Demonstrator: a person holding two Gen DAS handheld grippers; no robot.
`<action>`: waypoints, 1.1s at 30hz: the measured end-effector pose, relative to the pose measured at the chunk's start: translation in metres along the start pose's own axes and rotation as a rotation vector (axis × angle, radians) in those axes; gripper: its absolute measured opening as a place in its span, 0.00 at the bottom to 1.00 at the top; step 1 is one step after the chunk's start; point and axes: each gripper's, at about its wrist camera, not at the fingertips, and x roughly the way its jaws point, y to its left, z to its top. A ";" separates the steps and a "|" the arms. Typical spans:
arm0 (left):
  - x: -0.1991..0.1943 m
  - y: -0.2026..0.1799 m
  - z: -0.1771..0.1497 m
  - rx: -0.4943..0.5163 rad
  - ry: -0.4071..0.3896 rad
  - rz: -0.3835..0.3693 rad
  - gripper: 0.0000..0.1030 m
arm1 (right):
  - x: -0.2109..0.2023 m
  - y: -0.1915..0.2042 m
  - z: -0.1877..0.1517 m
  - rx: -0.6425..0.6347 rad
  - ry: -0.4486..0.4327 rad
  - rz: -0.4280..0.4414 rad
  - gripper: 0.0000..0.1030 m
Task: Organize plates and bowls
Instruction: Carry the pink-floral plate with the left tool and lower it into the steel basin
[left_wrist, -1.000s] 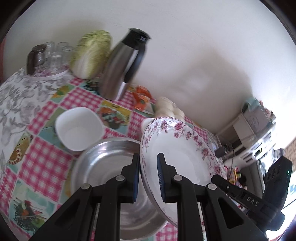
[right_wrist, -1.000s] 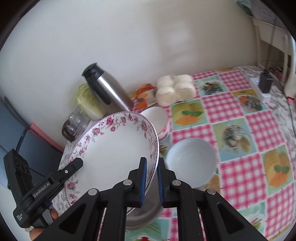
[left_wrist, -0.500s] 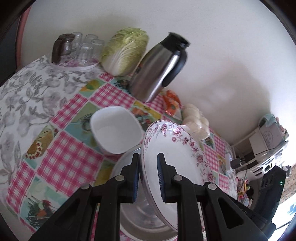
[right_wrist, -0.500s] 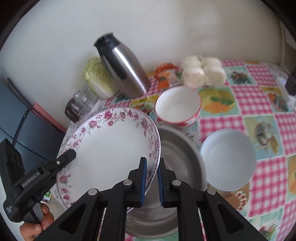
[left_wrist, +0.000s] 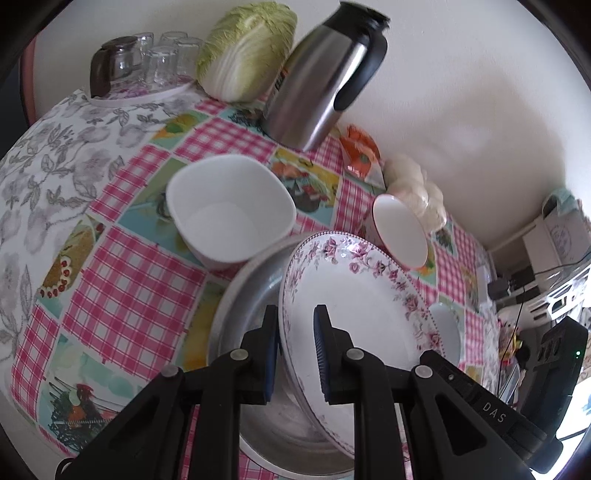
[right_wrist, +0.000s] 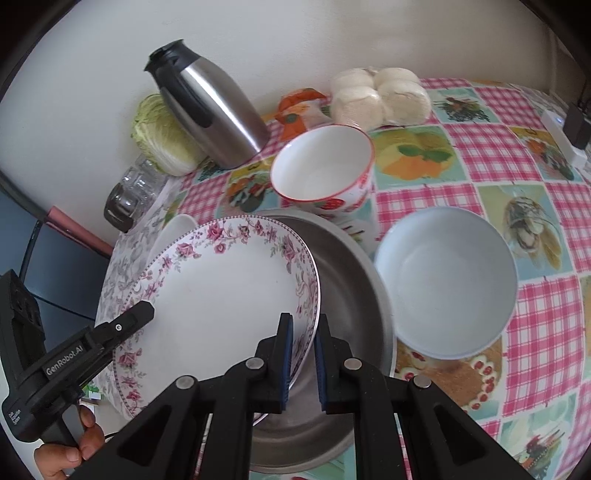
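Right wrist view, from left: the left gripper (right_wrist: 146, 314) pinches the floral plate (right_wrist: 221, 299) at its far rim, and the right gripper (right_wrist: 303, 354) clamps the near rim. Tilted, the plate hangs over the steel basin (right_wrist: 354, 280). A red-rimmed bowl (right_wrist: 321, 166) and a pale blue bowl (right_wrist: 447, 280) sit nearby on the checked tablecloth (right_wrist: 546, 325).

I hold a floral plate (left_wrist: 354, 317) tilted over a steel basin (right_wrist: 347, 280) at lower centre. A square white bowl (left_wrist: 229, 206) sits upper left of the basin, a red-rimmed bowl (right_wrist: 321, 166) behind it, a pale blue bowl (right_wrist: 447, 280) at its right.
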 end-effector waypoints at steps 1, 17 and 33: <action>0.003 -0.001 -0.001 0.002 0.012 0.005 0.18 | 0.000 -0.002 -0.001 0.002 0.002 -0.002 0.12; 0.030 -0.003 -0.009 0.026 0.101 0.089 0.18 | 0.018 -0.013 -0.007 0.014 0.049 -0.033 0.12; 0.054 0.010 -0.015 -0.022 0.181 0.126 0.18 | 0.030 -0.016 -0.011 0.013 0.089 -0.048 0.12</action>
